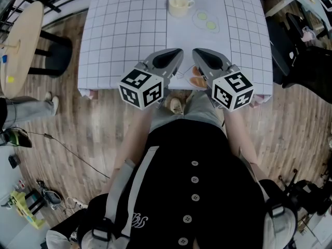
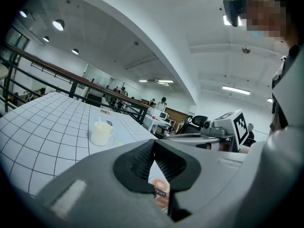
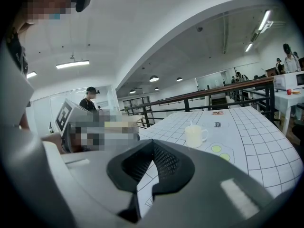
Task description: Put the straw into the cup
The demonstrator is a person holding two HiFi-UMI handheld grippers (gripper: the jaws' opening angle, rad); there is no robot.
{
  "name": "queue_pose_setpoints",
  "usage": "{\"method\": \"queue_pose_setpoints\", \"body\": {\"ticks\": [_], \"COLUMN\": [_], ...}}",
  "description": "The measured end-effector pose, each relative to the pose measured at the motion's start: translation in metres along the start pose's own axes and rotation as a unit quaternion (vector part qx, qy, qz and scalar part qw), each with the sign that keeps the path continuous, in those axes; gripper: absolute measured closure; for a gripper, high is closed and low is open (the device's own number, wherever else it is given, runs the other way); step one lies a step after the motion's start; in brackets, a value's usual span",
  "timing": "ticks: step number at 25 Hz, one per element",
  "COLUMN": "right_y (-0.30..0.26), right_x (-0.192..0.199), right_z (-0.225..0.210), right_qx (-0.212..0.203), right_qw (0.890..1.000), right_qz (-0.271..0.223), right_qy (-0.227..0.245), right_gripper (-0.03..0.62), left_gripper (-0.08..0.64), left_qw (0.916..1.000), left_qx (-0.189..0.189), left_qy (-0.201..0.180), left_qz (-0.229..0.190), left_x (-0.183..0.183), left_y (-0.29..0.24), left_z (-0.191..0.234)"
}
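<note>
Seemingly idle; nothing held, nothing plainly done.
Head view: left tongs (image 1: 178, 51) and right tongs (image 1: 196, 51) hang over the near edge of the tabletop (image 1: 119, 30), well apart from the cup (image 1: 180, 5) at its far middle; no straw shows plainly. Left gripper view: jaws clenched on nothing, a doughnut-print card (image 2: 160, 186) glimpsed beneath. Right gripper view: jaws likewise clenched, empty; a thin stub (image 3: 191, 123) at the cup's rim may be the straw, too small to tell, so done or unstarted is unclear.

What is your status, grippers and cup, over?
Left gripper shut, empty; right gripper likewise. Cream handled cup upright on far side of white gridded tablecloth, clear of both. Straw not made out. Path to cup looks open.
</note>
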State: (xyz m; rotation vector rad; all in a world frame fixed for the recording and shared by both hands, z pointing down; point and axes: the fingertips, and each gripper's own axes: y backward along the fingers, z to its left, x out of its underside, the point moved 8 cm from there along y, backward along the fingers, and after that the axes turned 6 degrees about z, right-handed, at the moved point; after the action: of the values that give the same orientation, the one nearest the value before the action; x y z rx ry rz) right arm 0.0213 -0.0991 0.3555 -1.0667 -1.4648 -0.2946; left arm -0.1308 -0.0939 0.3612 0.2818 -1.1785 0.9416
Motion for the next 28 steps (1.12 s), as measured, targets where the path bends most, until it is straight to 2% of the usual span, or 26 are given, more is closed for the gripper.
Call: {"method": "queue_pose_setpoints", "body": {"ticks": [14,19,24,28], "right_y": [0.000,-0.002,-0.003,-0.003], "right_x": [0.004,0.006,0.009,0.011], "right_z": [0.003,0.003,0.005,0.007], "right_qx": [-0.003,-0.002,-0.001,0.002], "right_qw": [1.000,1.000,1.000,1.000], "right_qz": [0.016,0.021,0.023,0.024], "right_qy": [0.008,0.006,0.004,0.000], "right_gripper": [0.594,0.594,0.594,0.594], "left_gripper": [0.561,0.560,0.560,0.560], "left_qw": [0.9999,0.9995,0.9980,0.9979], "left_qx": [0.006,0.008,0.000,0.005], "left_qy": [-0.003,-0.017,-0.047,-0.047], "left_qz": [0.012,0.027,0.041,0.043], "left_x": [0.004,0.007,0.007,0.009], "left_y": [0.000,0.000,0.000,-0.001], "left_z": [-0.004,-0.004,-0.006,-0.006]}}
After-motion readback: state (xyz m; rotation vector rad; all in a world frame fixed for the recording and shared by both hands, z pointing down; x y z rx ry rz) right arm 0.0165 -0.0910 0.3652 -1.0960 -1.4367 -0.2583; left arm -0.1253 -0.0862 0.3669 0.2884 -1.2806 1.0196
